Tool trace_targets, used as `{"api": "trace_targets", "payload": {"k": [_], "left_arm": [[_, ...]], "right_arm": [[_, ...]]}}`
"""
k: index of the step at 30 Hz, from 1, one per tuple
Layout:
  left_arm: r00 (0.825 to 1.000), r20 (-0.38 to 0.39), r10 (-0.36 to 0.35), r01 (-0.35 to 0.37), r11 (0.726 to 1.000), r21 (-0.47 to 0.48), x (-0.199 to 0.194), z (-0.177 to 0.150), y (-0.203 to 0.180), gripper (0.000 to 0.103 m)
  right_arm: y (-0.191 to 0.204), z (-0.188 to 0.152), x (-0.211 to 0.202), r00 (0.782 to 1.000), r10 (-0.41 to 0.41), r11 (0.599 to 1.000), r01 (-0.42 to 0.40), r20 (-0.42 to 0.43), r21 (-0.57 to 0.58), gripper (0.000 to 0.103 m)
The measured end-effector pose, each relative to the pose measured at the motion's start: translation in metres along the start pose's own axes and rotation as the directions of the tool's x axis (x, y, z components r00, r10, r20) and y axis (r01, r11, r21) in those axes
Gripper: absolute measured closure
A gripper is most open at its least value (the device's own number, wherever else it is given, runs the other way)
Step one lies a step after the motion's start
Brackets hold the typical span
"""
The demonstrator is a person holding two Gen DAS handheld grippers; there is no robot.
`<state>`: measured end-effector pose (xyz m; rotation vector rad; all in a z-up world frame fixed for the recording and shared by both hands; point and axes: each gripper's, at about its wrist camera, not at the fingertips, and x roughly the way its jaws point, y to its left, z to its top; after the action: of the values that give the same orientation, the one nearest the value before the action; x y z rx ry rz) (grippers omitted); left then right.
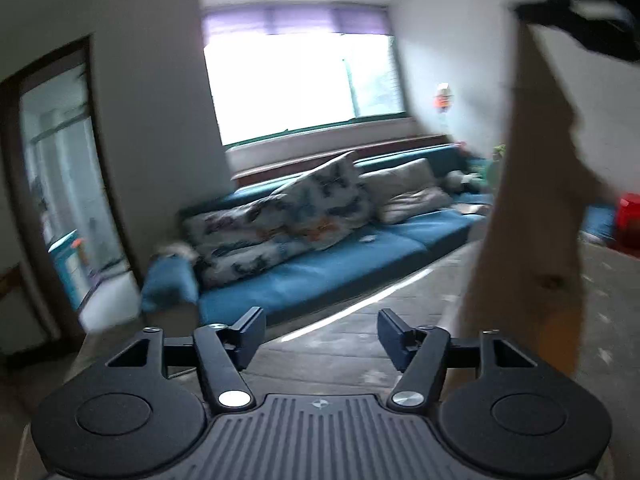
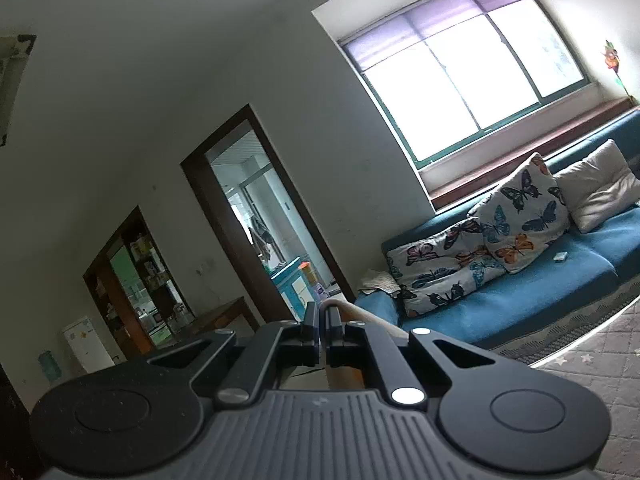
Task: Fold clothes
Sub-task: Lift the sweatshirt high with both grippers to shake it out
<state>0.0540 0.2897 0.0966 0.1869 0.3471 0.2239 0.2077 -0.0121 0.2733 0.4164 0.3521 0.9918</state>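
A beige garment (image 1: 540, 200) hangs down the right side of the left wrist view, blurred, its lower end over the grey patterned table cover (image 1: 340, 352). Its top corner is pinched by my right gripper (image 1: 532, 10), a dark blurred shape at the upper right. My left gripper (image 1: 320, 320) stands open beside the cloth, nothing between its fingers. In the right wrist view my right gripper (image 2: 322, 314) is shut, and a strip of the beige garment (image 2: 372, 318) comes out from its fingertips and drops below them.
A blue sofa (image 1: 360, 256) with butterfly cushions (image 1: 304, 208) runs under a bright window (image 2: 460, 80) beyond the table. A red object (image 1: 628, 220) sits at the far right. A doorway (image 2: 260, 220) and a shelf cabinet (image 2: 136, 280) lie to the left.
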Motion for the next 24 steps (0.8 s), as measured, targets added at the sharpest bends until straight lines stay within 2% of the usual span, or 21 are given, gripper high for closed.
{"api": "trace_targets", "payload": {"k": [2, 5, 9, 13, 18, 22, 23, 24], "left_arm": [[0.999, 0.043, -0.032, 0.031, 0.999, 0.013, -0.01, -0.007, -0.017, 0.0], [0.991, 0.075, -0.107, 0.103, 0.994, 0.048, -0.023, -0.016, -0.044, 0.0], [0.984, 0.079, -0.157, 0.14, 0.972, 0.188, -0.028, -0.035, -0.094, 0.0], [0.988, 0.071, -0.14, 0.114, 0.949, 0.294, -0.019, -0.05, -0.132, 0.0], [0.991, 0.066, -0.116, 0.103, 0.979, 0.178, -0.006, -0.049, -0.132, 0.013], [0.997, 0.063, -0.042, 0.031, 0.987, 0.156, 0.007, -0.049, -0.127, 0.019], [0.998, 0.057, -0.025, 0.016, 0.988, 0.152, 0.01, -0.05, -0.127, 0.026], [0.999, 0.047, -0.02, 0.013, 0.989, 0.144, 0.012, -0.049, -0.125, 0.038]], "right_arm": [[0.008, 0.0, -0.001, 1.0, 0.009, 1.0, -0.009, 0.0, -0.004, 0.101], [0.019, -0.001, -0.003, 1.0, 0.023, 1.0, -0.023, -0.002, -0.008, 0.101], [0.033, -0.001, -0.004, 0.999, 0.04, 0.999, -0.04, -0.004, -0.014, 0.101], [0.046, 0.0, -0.008, 0.999, 0.054, 0.998, -0.054, -0.001, -0.024, 0.101], [0.055, 0.004, -0.014, 0.998, 0.064, 0.997, -0.064, 0.006, -0.034, 0.101], [0.06, 0.007, -0.017, 0.997, 0.077, 0.996, -0.076, 0.014, -0.037, 0.101], [0.061, 0.007, -0.018, 0.997, 0.078, 0.996, -0.077, 0.018, -0.039, 0.101], [0.061, 0.008, -0.018, 0.997, 0.078, 0.996, -0.077, 0.02, -0.041, 0.101]]}}
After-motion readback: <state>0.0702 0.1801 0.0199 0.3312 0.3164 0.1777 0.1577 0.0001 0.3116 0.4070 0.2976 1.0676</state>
